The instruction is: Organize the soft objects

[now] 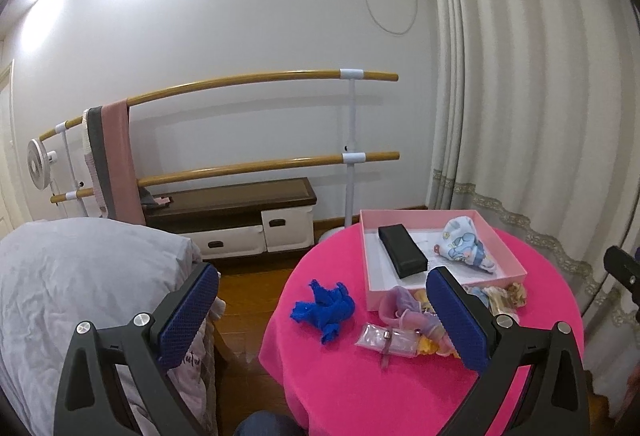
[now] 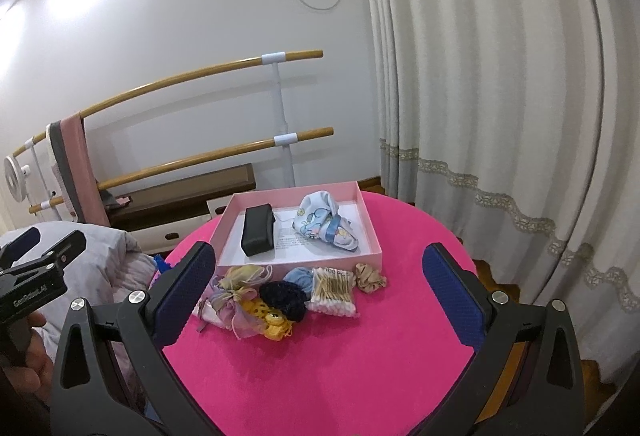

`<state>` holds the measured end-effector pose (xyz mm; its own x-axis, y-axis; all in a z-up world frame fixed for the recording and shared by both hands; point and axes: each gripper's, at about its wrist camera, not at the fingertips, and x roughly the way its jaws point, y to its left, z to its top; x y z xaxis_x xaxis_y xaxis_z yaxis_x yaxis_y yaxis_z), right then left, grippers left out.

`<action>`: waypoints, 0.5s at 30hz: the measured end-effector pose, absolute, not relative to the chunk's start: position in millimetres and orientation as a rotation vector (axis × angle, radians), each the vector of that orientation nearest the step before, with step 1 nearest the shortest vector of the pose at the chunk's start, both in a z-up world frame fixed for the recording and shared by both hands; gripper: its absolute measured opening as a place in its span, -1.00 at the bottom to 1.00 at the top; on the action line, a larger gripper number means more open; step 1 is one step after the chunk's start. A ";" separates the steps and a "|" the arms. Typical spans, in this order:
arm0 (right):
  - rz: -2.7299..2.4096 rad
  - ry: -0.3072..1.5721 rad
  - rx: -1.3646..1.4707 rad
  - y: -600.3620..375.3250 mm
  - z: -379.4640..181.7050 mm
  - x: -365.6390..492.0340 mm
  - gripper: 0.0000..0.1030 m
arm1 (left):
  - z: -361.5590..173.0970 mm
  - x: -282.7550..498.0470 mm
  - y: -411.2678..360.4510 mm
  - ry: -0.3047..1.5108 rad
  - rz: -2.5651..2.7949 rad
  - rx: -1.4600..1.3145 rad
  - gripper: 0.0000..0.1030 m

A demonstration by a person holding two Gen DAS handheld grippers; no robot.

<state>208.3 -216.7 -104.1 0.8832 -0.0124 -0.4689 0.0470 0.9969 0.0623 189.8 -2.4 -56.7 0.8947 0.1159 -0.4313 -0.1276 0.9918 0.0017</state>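
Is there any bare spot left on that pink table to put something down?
Yes: the near part of the pink table, in front of the pile, and its right side toward the curtain. It is crowded between the pink box and the cotton swabs.

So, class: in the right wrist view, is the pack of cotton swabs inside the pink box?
No, the pack of cotton swabs lies on the pink tablecloth, just outside the near wall of the pink box.

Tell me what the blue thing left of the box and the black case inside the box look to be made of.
Blue thing: looks like soft knit or mesh fabric, matte, crumpled with frayed edges. Black case: apparently rigid, leather-like or plastic covering, with a faint sheen and crisp straight edges.
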 end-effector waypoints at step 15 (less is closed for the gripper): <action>-0.032 0.508 0.058 -210.9 -107.1 212.4 1.00 | -60.1 196.1 4.1 0.467 0.113 -0.036 1.00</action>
<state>212.4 -210.9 -107.1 0.8732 -0.0158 -0.4870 0.0445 0.9979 0.0473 196.1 4.1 -60.1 0.8868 0.1003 -0.4512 -0.1168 0.9931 -0.0088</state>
